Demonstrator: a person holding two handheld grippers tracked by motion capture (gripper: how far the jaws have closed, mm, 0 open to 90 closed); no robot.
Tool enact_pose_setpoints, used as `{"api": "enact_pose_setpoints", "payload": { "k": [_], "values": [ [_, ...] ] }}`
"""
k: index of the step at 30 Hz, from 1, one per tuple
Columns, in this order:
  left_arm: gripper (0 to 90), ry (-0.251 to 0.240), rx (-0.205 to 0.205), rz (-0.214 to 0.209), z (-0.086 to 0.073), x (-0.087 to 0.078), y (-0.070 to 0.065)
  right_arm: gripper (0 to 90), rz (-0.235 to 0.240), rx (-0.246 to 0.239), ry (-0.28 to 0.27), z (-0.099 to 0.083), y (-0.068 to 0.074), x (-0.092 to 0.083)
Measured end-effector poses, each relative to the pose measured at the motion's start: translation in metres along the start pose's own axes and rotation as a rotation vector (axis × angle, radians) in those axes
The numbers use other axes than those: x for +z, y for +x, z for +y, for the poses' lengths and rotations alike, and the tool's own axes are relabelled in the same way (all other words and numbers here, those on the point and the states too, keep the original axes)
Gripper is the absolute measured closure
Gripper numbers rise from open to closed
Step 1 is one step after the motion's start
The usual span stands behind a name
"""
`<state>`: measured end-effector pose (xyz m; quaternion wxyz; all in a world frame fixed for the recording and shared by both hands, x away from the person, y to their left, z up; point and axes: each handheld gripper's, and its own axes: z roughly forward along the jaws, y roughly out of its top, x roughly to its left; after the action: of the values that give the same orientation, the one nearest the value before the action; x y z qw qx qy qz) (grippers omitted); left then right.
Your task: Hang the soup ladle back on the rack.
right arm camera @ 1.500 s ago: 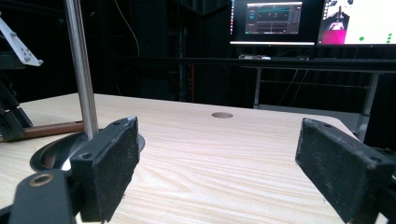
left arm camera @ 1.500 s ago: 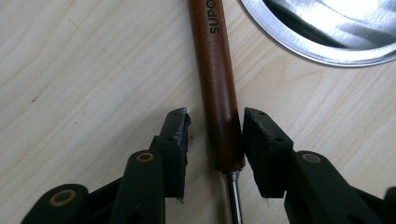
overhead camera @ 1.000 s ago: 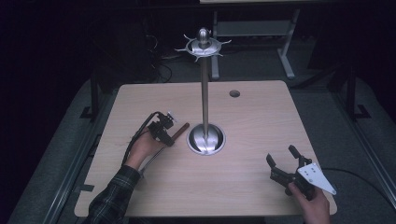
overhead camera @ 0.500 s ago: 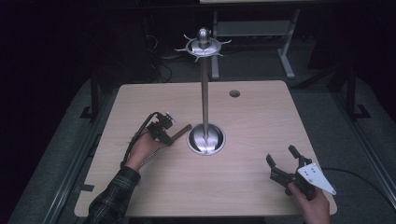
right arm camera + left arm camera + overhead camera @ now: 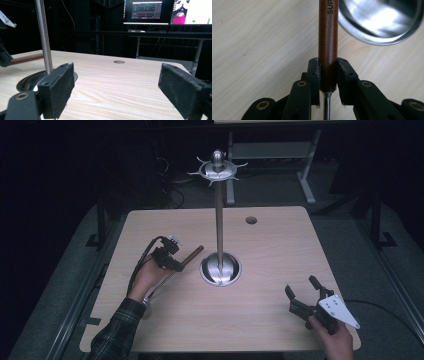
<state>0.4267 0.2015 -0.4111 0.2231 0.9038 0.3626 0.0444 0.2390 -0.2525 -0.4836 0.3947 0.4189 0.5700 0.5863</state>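
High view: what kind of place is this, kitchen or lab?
Most likely a lab or recording workspace, not a kitchen. A bare wooden table stands in a dark room on grey floor, cables trail behind it, and the right gripper view shows lit computer monitors on a desk beyond.

Dark room; lit monitors (image 5: 147,11) behind

left gripper (image 5: 176,261): jaws clamped on handle (image 5: 328,45), having just closed in, held low over table left of centre, plaid-sleeved forearm behind | right gripper (image 5: 302,291): jaws wide apart, nothing between, in hand at near right corner
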Motion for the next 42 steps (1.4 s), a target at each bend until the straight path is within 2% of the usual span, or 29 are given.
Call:
{"api": "enact_pose_setpoints", "payload": {
  "k": [3, 7, 8, 9, 12, 15, 25, 42],
  "values": [
    [74.0, -0.064, -0.015, -0.021, -0.002, -0.009, 0.002, 13.0, 0.0, 0.0, 0.001, 0.0, 0.0, 0.0],
    [74.1, -0.102, -0.02, -0.037, -0.005, -0.018, 0.004, 13.0, -0.001, 0.0, 0.001, 0.0, 0.0, 0.0],
    [74.1, -0.14, -0.041, -0.053, -0.007, -0.023, 0.005, 13.0, -0.001, -0.001, 0.0, 0.0, 0.0, 0.0],
    [74.0, -0.142, -0.023, -0.06, -0.008, -0.027, 0.008, 13.0, -0.001, 0.0, 0.001, 0.0, 0.0, 0.0],
    [74.1, -0.186, -0.02, -0.086, -0.012, -0.036, 0.011, 13.0, 0.0, 0.001, 0.001, 0.0, 0.0, 0.0],
    [74.0, -0.254, -0.026, -0.116, -0.016, -0.043, 0.013, 13.0, 0.001, 0.003, 0.0, 0.0, -0.001, 0.0],
    [74.1, -0.378, -0.016, -0.177, -0.022, -0.063, 0.016, 13.0, 0.001, 0.0, 0.001, 0.0, 0.0, 0.0],
    [74.1, -0.511, 0.025, -0.182, -0.022, -0.1, 0.006, 13.0, 0.0, 0.0, 0.001, 0.0, 0.0, 0.0]
  ]
}}
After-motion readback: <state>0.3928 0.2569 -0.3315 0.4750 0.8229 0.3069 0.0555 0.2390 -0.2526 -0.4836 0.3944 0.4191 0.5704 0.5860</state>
